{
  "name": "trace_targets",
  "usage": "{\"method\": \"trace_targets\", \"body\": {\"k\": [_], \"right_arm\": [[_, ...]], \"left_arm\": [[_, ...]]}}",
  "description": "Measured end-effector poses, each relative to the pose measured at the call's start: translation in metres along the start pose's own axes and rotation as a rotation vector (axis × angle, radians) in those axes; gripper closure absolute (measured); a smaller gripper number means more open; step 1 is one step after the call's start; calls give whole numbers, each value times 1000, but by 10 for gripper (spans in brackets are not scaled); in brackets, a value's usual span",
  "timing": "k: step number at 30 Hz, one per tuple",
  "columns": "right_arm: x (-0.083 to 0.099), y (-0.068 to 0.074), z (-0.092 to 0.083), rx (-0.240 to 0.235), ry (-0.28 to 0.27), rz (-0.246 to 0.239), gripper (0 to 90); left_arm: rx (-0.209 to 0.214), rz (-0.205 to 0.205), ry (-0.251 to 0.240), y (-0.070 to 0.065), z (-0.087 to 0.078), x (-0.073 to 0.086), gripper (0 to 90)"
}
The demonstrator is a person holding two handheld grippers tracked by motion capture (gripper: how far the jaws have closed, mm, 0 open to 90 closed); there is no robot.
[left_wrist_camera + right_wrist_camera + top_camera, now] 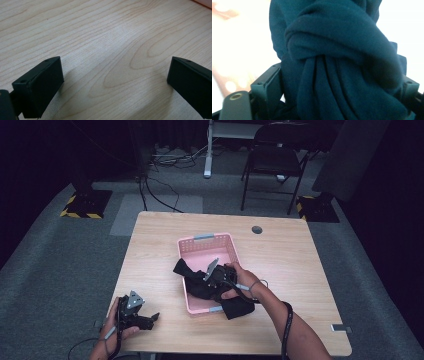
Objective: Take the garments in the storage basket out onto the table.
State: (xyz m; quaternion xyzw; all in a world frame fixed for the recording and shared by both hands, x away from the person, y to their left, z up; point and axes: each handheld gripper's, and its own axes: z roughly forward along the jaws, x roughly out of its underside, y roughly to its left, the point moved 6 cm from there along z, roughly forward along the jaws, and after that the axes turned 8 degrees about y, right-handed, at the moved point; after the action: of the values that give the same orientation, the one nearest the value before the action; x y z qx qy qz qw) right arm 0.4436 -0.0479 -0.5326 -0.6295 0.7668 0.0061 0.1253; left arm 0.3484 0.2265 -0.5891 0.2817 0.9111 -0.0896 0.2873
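1. Desk (280, 320): light wood, one, floor on all sides. Wide bare wood to the right of the basket, a bare strip along the far edge, less room at the near left where the left gripper sits close to the near edge.
2. Basket (206, 239): one, pink, perforated walls, mid-desk, its near end closer to the front edge than its far end is to the back.
3. Cloth (200, 287): one, dark, soft and bunched in thick folds. Lies in the basket's near half; one end hangs over the left wall, another spills over the near right corner onto the desk.
4. Right gripper (216, 279): over the basket's near half, clamped on the cloth. In the right gripper view, gathered folds of the cloth (342, 75) fill the gap and both jaws press on them.
5. Left gripper (150, 319): on the desk at near left, well apart from the basket, jaws wide apart with bare wood (112, 50) between them.
6. Counts: two grippers, one basket, one cloth, one chair (275, 160) beyond the desk.
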Motion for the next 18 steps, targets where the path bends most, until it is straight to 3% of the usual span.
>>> {"method": "trace_targets", "body": {"k": [18], "right_arm": [[7, 2, -29, 49, -145, 46, 201]], "left_arm": [[0, -1, 0, 0, 0, 0, 1]]}}
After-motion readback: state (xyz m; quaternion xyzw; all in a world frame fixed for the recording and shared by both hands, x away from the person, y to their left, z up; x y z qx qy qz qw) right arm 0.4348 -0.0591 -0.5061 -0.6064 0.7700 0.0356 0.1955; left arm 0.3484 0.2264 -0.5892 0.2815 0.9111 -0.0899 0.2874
